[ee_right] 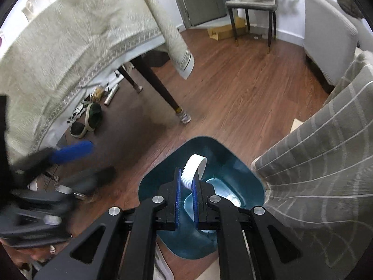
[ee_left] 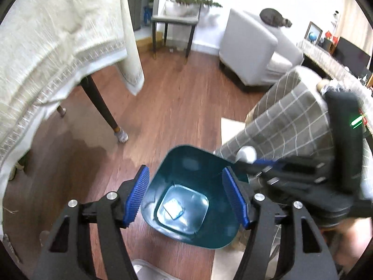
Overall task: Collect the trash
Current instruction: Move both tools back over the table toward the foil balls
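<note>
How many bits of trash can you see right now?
2: a white cap pinched in the right gripper above the teal bin, and a pale square piece on the bin's floor. More may be hidden.

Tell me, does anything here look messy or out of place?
Yes: shoes and loose clutter lie jumbled under the table. A cat sits atop the armchair. The bin stands upright, nothing spilled around it.

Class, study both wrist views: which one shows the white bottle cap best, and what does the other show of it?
The right wrist view: the white cap fills the centre, ridged rim clear, pinched in the right gripper above the teal bin. The left wrist view shows only a blurred white blob at the bin's edge.
</note>
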`<state>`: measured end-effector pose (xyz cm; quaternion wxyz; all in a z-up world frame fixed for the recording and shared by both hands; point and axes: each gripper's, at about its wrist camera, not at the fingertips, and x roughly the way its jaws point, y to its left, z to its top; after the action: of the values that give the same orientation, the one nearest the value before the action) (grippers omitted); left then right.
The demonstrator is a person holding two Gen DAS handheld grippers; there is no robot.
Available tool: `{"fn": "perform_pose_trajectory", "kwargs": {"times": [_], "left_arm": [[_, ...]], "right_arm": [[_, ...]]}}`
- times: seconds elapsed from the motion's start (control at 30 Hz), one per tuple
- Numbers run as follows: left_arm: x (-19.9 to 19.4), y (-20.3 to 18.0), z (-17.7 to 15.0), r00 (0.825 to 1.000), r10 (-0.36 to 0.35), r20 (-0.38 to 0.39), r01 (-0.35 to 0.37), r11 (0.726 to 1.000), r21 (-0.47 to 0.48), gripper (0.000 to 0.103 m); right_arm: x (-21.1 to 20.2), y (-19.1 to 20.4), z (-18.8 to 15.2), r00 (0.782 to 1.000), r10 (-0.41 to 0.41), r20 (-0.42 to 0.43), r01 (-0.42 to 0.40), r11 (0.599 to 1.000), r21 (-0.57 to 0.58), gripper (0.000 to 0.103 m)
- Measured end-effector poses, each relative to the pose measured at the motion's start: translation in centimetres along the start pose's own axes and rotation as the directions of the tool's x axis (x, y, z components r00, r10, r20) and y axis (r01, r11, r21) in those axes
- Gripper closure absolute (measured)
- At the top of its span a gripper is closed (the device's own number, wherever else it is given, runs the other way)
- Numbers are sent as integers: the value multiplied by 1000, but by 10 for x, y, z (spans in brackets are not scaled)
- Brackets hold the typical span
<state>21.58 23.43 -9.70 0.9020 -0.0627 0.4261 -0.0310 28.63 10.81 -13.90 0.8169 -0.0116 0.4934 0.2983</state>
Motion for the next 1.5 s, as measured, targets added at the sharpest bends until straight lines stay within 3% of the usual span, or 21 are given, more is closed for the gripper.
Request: {"fn": "perform_pose_trajectory", "kwargs": {"times": [0.23, 0.7, 0.73, 0.8, 0.83, 0.87, 1.13, 1.3, 1.5], "left_arm": [[-27, 2, 12, 997, -20, 68, 22, 999, -23, 50], [-68, 10, 24, 986, -50, 161, 58, 997, -47, 50], [-69, 10, 24, 985, -54, 165, 63, 997, -50, 50], [-73, 10, 25, 983, -63, 174, 73, 996, -54, 50], [-75, 10, 26, 982, -66, 178, 76, 996, -53, 50], [-76, 9, 26, 981, -67, 182, 78, 996, -51, 50], [-89, -8, 33, 971, -79, 225, 83, 996, -11, 44], [-102, -20, 39, 960, -89, 265, 88, 996, 18, 39], [-110, -35, 50, 947, -106, 302, 104, 994, 24, 32]], "right_arm": [[35, 12, -6, 998, 6, -63, -7, 1000, -11, 94], [93, 22, -25, 979, -38, -202, 38, 999, -7, 93], [95, 22, -27, 977, -39, -210, 39, 999, -6, 90], [98, 23, -29, 974, -40, -223, 40, 999, -4, 67], [97, 24, -29, 975, -44, -217, 44, 999, -6, 50], [95, 24, -30, 977, -45, -210, 44, 999, -8, 49], [60, 29, -19, 989, -26, -144, 22, 999, -29, 49], [15, 30, -5, 999, -9, -39, 7, 999, -39, 49], [-38, 22, 6, 996, -28, 82, 33, 997, -65, 49]]}}
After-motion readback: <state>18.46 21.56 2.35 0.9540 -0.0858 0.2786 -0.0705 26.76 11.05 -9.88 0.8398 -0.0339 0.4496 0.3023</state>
